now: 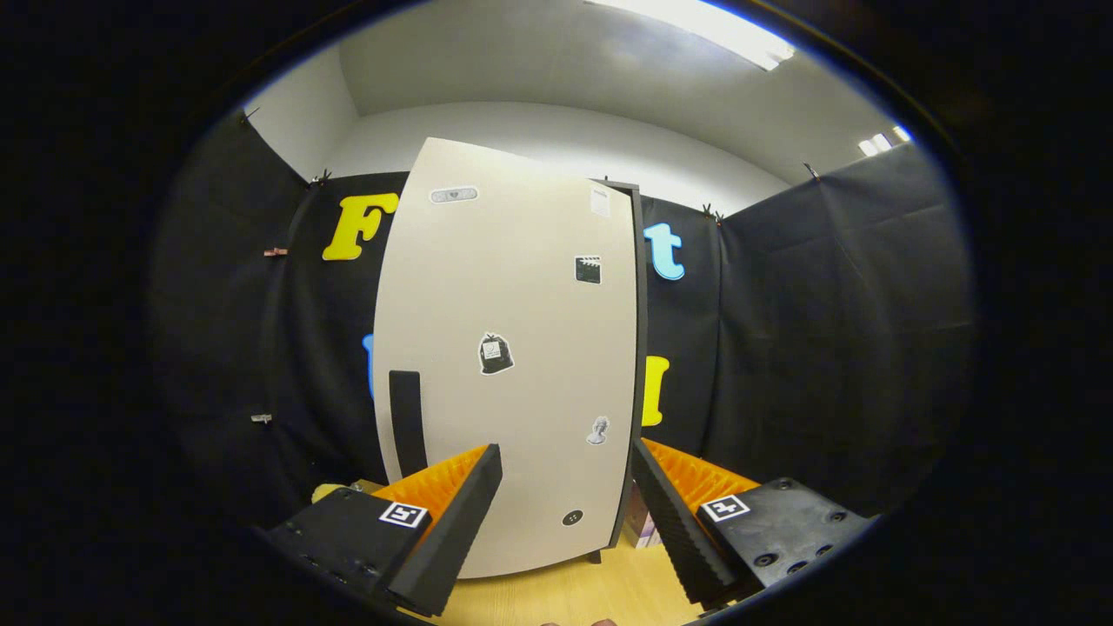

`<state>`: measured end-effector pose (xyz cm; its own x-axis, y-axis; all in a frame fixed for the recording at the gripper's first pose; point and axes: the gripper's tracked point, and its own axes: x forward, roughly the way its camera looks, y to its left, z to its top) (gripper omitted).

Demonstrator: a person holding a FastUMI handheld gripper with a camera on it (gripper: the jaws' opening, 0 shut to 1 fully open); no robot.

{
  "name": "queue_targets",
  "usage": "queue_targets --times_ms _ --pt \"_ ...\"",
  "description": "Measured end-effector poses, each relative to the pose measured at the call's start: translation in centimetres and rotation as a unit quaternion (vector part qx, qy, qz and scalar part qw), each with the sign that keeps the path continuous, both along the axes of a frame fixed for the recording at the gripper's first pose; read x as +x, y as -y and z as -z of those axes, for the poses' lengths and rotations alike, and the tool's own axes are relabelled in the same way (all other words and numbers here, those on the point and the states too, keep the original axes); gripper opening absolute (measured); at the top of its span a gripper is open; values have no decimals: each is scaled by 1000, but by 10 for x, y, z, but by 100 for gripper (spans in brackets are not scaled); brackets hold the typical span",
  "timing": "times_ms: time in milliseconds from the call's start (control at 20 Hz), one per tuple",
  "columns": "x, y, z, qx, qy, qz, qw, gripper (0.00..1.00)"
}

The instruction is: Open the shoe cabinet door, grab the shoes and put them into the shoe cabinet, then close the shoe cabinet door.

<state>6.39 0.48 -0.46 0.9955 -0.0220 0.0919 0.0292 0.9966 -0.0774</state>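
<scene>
A: Cabinet (509,365) stands upright on the wood floor (574,596), just ahead of our fingers. Its pale door (522,287) faces us, and we can't settle whether it sits flush or slightly ajar; a dark edge runs down its right side. The dark vertical handle (406,422) is low on the door's left, just above and beyond the left finger.

B: Gripper (565,500)?

A: Spread wide, nothing between the fingers. We see no shoes clearly. There is a small yellow shape (329,492) behind the left finger and something pale (642,526) low at the cabinet's right foot; too hidden to name either.

B: Stage?

A: We judge it ambiguous. A door like this with an empty gripper fits shoes still waiting outside, and equally shoes inside with the door back in place. We note no move on that basis.

B: Risks from here?

A: We list three.
1. The handle is narrow and off to the left of the gap between the fingers; closing from this line would likely catch flat door panel and slip.
2. The cabinet looks tall and light on small feet, so a hard pull or push at the handle could slide or rock it on the smooth floor.
3. The right finger sits close to the door's right edge; any swing of the door could knock it.
</scene>
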Motion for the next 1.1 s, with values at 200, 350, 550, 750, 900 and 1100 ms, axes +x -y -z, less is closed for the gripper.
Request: queue_targets --times_ms 200,350,550,750,900,1100 --pt "1 -13 4 -11 -5 -7 1000 97" --pt "2 -18 8 -12 -10 -11 1000 97" --pt "3 -19 8 -1 -11 -12 1000 98" --pt "5 -13 11 9 -18 -4 1000 98" --pt "6 -10 14 9 -22 -1 1000 98" --pt "5 -6 16 1 -22 2 1000 98"
